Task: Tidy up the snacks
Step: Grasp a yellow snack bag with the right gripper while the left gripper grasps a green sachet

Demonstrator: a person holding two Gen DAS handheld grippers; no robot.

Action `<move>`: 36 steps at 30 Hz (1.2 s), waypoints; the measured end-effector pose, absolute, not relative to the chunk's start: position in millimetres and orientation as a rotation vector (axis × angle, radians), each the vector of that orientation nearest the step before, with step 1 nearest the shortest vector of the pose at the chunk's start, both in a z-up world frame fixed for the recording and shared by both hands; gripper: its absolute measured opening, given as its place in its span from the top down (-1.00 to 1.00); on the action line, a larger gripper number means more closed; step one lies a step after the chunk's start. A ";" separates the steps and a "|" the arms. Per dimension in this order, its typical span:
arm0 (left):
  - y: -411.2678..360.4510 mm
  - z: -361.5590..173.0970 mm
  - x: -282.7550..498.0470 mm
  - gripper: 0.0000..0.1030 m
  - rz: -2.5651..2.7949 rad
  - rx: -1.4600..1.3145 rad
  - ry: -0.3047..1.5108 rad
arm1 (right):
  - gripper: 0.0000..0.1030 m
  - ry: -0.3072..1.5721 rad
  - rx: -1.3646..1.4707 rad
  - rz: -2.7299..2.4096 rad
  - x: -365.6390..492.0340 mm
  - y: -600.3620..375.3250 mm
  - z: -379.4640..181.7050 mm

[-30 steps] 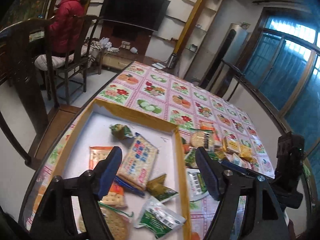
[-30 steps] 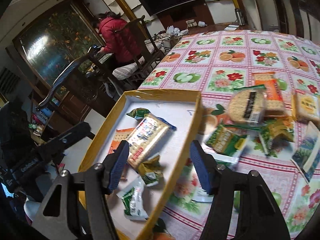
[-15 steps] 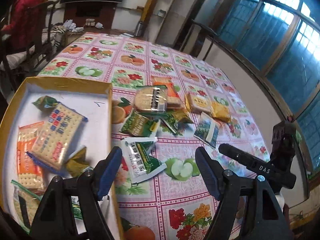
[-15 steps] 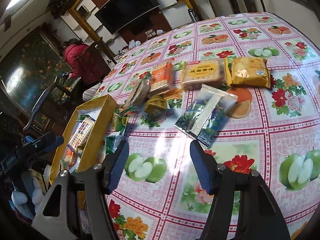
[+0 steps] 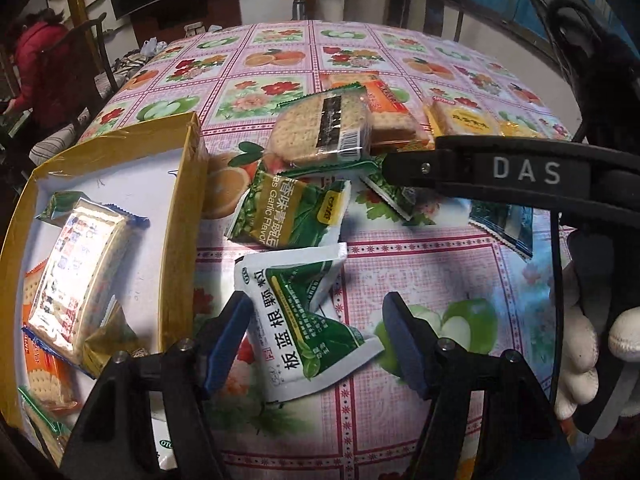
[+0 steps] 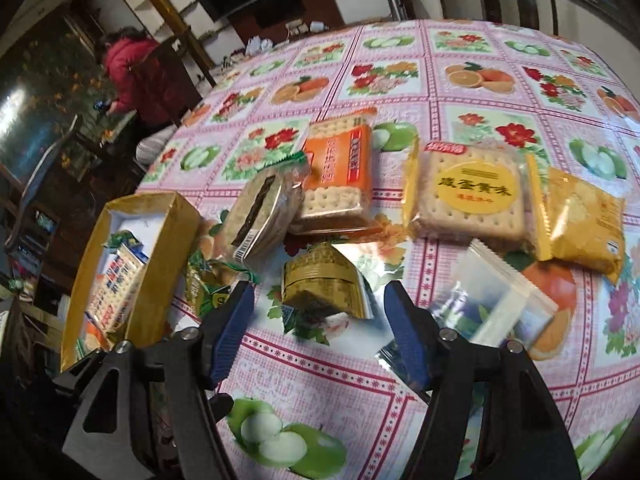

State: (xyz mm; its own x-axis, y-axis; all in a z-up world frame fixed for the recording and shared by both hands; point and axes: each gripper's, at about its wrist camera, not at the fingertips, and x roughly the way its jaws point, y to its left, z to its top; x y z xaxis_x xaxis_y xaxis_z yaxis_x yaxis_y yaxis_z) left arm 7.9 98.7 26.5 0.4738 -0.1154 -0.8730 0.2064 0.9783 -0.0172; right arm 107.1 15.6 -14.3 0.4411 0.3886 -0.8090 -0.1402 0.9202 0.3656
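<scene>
Both tongs moved from box (image 5: 182,216) to table, left tongs (image 5: 318,336) closing astride white-green sachet (image 5: 308,320), right tongs (image 6: 320,320) opening, empty

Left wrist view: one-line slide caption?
Left gripper closing around a white-green sachet beside the yellow box.

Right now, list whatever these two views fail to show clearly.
- Left wrist view: the right gripper crosses the pile, hiding part of the green packets behind it.
- Left wrist view: the box runs off the left edge, its lower contents cut off.
- Right wrist view: the clear packet is motion-blurred, its print unreadable.
</scene>
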 end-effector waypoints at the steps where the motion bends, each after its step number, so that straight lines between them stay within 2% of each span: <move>1: 96.9 26.3 7.3 -0.16 -0.200 0.102 1.063 | -0.33 1.082 0.241 0.330 111.5 20.0 -18.0; 2: 95.7 26.6 5.9 0.08 -0.200 0.117 1.061 | -0.21 1.092 0.224 0.326 113.8 23.3 -20.8; 3: 94.4 27.6 3.5 0.18 -0.212 0.130 1.054 | 0.10 1.095 0.213 0.326 114.0 25.0 -22.3; 5: 92.2 28.7 -2.6 0.24 -0.243 0.141 1.045 | 0.22 1.099 0.213 0.341 110.0 23.6 -23.4; 10: 83.6 34.2 -23.8 0.51 -0.291 0.194 1.005 | 0.27 1.083 0.184 0.329 81.5 11.7 -23.3; 14: 85.7 41.2 -37.1 0.85 -0.346 0.150 1.000 | 0.28 1.064 0.210 0.330 53.6 -7.6 -23.4; 19: 86.0 42.5 -45.8 0.88 -0.393 0.122 0.990 | 0.28 1.047 0.290 0.349 23.1 -30.6 -21.6; 21: 83.9 43.2 -48.7 0.82 -0.423 0.132 0.977 | 0.28 1.041 0.293 0.349 13.9 -35.4 -19.2; 22: 81.7 43.5 -49.9 0.63 -0.426 0.154 0.976 | 0.28 1.038 0.297 0.348 12.4 -36.1 -18.0; 23: 78.5 44.0 -51.3 0.25 -0.428 0.182 0.970 | 0.28 1.034 0.304 0.350 8.6 -38.4 -17.4; 24: 75.5 44.1 -52.4 -0.01 -0.420 0.213 0.959 | 0.28 1.032 0.312 0.351 5.5 -40.1 -17.1; 25: 71.3 42.9 -52.4 -0.46 -0.405 0.257 0.947 | 0.28 1.028 0.322 0.354 2.0 -41.6 -17.0; 27: 62.8 36.1 -51.5 -0.53 -0.383 0.344 0.941 | 0.28 1.025 0.341 0.369 -2.8 -43.0 -17.4; 28: 58.9 31.0 -49.8 -0.51 -0.380 0.374 0.959 | 0.28 1.024 0.351 0.374 -4.8 -44.2 -18.1; 30: 54.4 22.8 -48.7 -0.28 -0.398 0.395 0.992 | 0.28 1.022 0.364 0.379 -8.6 -45.0 -19.4; 31: 55.3 24.0 -48.8 0.07 -0.425 0.360 0.984 | 0.28 1.020 0.371 0.382 -10.8 -45.6 -19.7; 32: 56.1 24.1 -46.9 0.28 -0.424 0.339 0.992 | 0.28 1.018 0.378 0.387 -12.1 -45.9 -20.1; 36: 57.8 27.7 -51.8 0.43 -0.415 0.304 0.963 | 0.28 1.007 0.407 0.408 -17.7 -47.7 -19.5</move>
State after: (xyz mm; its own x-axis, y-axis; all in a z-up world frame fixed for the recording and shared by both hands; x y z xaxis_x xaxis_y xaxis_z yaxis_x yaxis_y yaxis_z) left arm -51.8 57.8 27.7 0.5028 -0.2053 -0.8397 0.4700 0.8802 0.0662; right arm -17.7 -47.7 -19.5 0.4727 0.5057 -0.7217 -0.1398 0.8516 0.5051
